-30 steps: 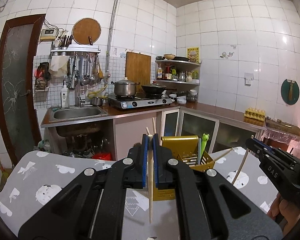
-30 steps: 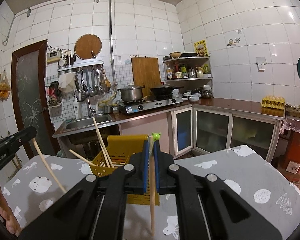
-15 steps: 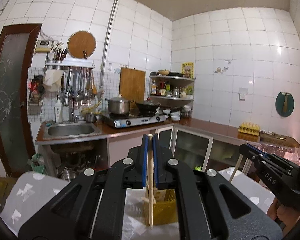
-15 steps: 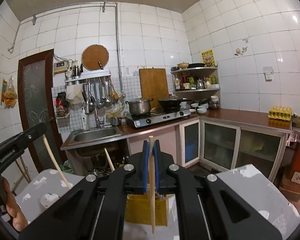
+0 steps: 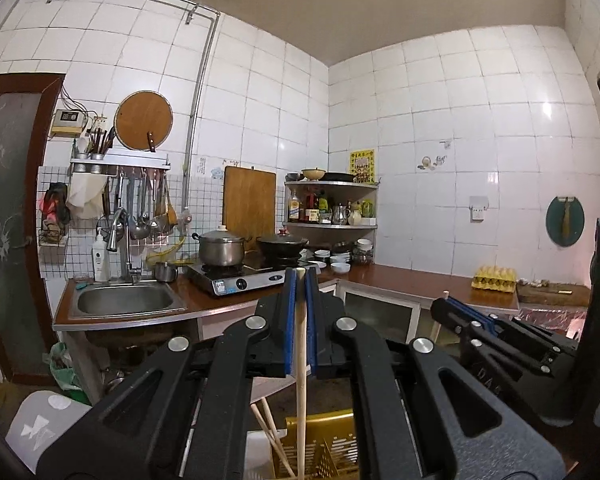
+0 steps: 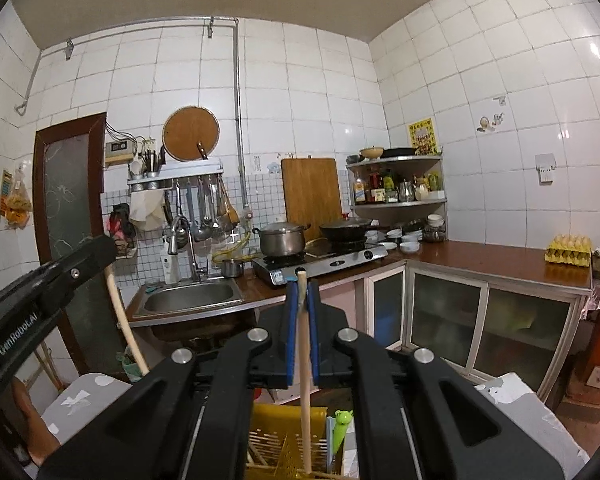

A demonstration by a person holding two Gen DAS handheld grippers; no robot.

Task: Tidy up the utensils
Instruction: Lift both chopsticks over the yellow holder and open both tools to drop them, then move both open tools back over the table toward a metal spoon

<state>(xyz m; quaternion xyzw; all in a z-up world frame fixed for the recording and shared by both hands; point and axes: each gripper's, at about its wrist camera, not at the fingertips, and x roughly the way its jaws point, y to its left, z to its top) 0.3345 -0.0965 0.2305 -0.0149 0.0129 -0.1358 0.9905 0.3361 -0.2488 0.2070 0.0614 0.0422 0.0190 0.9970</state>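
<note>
Dim, even indoor light; glare spots on wall tiles [image 5: 548, 109]; sharp focus, fisheye-bent edges.

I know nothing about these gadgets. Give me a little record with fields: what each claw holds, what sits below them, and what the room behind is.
left gripper: shut on a wooden chopstick, held upright
right gripper: shut on a second chopstick, also upright
below: yellow slotted basket with more chopsticks and a green frog-topped utensil
surface: table under a grey patterned cloth
background: tiled kitchen with sink, steel pot, black wok

Both grippers [image 5: 299, 280] [image 6: 302, 280] have risen, lifting their chopsticks [image 5: 300, 380] [image 6: 305, 380] above the yellow basket [image 6: 284, 440].
</note>
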